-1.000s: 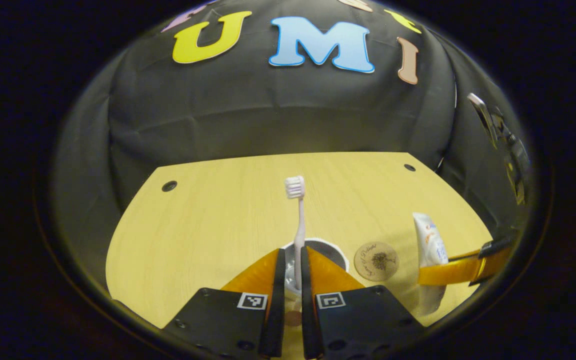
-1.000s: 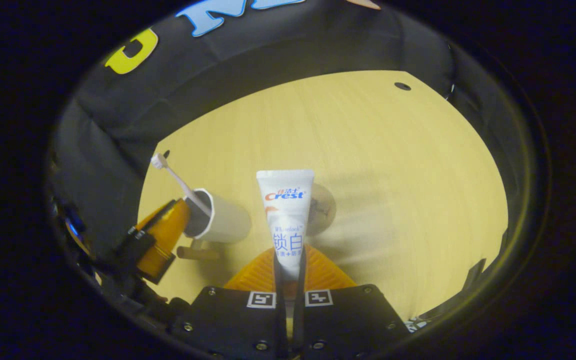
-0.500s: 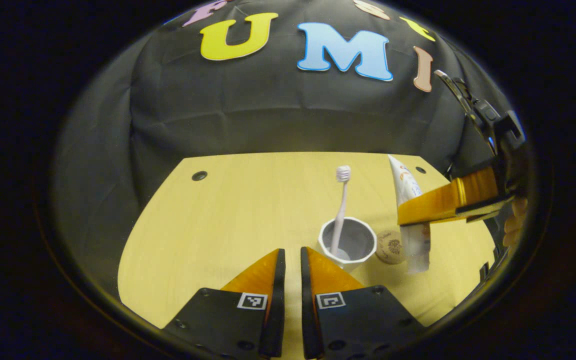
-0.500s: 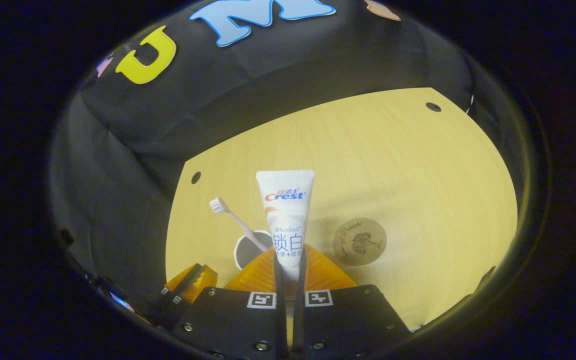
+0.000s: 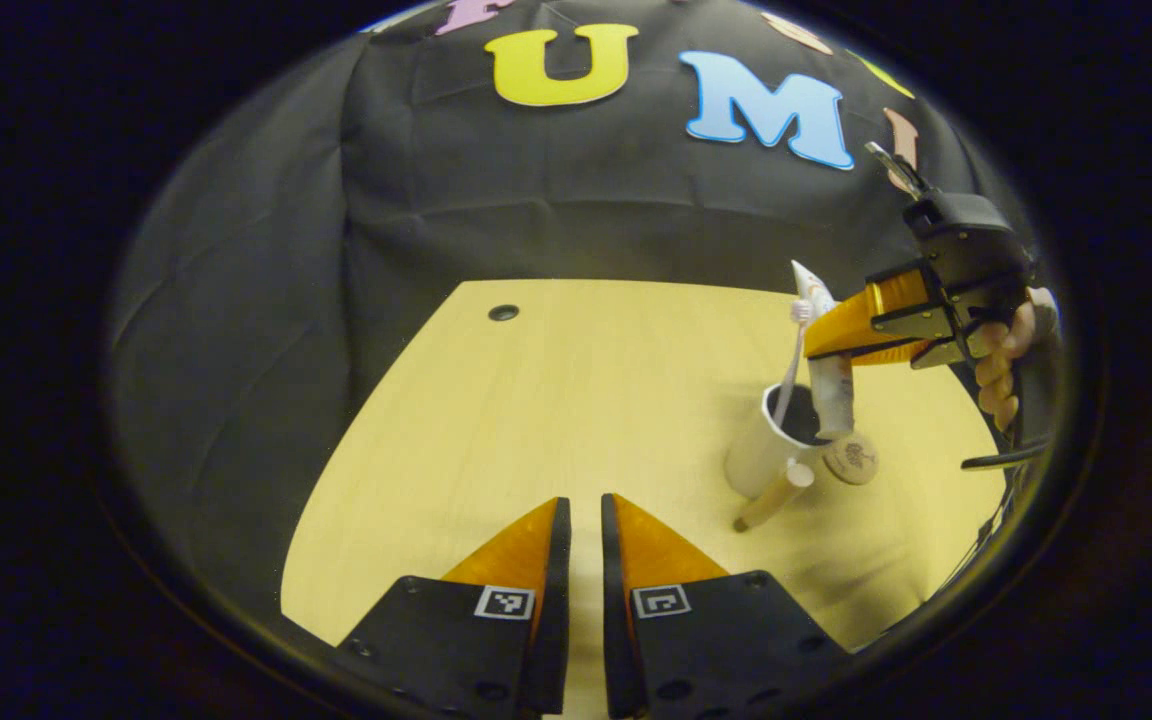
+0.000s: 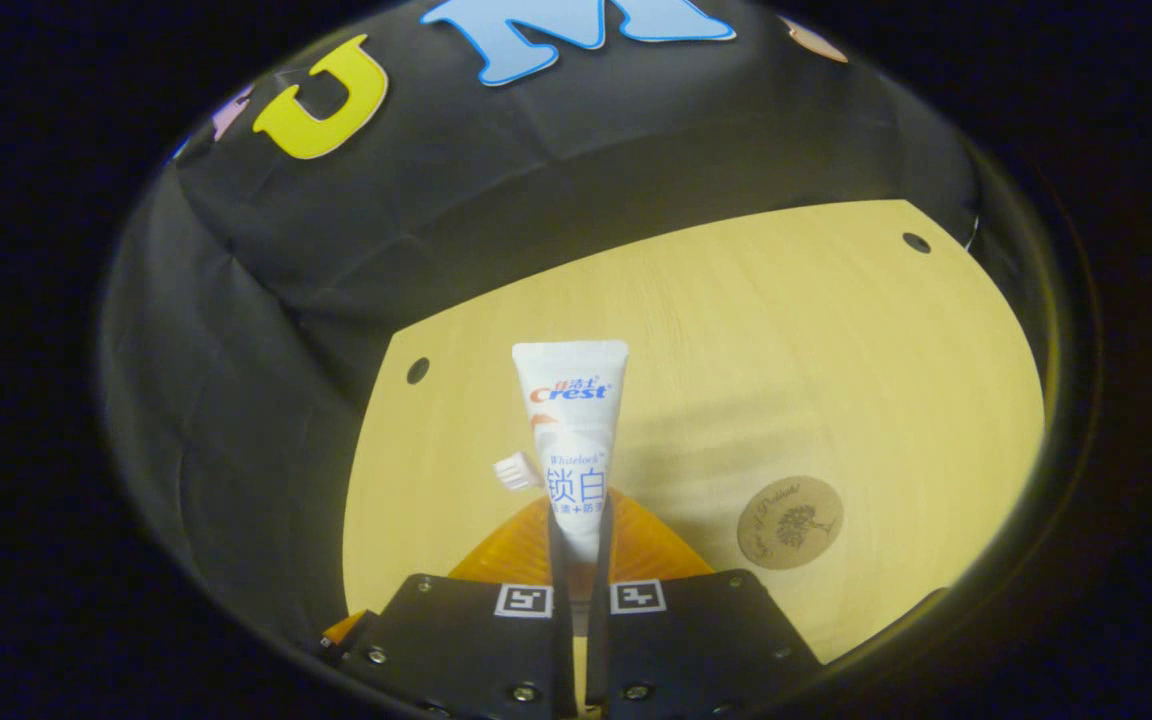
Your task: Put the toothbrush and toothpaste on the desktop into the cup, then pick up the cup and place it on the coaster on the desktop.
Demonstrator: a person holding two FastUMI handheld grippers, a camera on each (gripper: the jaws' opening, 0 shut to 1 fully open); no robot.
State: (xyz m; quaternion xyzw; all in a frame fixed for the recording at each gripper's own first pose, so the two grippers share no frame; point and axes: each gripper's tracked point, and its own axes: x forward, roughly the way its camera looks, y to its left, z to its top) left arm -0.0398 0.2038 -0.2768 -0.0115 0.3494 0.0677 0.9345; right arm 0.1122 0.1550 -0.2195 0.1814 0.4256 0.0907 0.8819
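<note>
In the left gripper view a white cup [image 5: 761, 455] stands on the wooden table [image 5: 576, 400] at the right. The toothbrush [image 5: 787, 365] stands in it, head up. My right gripper [image 5: 821, 340] is shut on the white toothpaste tube [image 5: 832, 390]. The tube hangs upright with its lower end at the cup's mouth. The round brown coaster [image 5: 851, 460] lies just beyond the cup. My left gripper [image 5: 578, 525] sits back from the cup, fingers a narrow gap apart with nothing between them. In the right gripper view the toothpaste [image 6: 573, 440] rises from my right gripper [image 6: 576, 540], beside the toothbrush head [image 6: 514, 470] and coaster [image 6: 789, 522].
A short wooden handle [image 5: 766, 497] sticks out from the cup's side toward the front. A hand [image 5: 998, 365] holds the right gripper at the table's right edge. The table [image 6: 736, 340] has small dark holes near its far corners. Black cloth walls the booth.
My left gripper has let go of the toothbrush, which stands in the cup, and drawn back to the left. My right gripper has carried the toothpaste up and over the cup.
</note>
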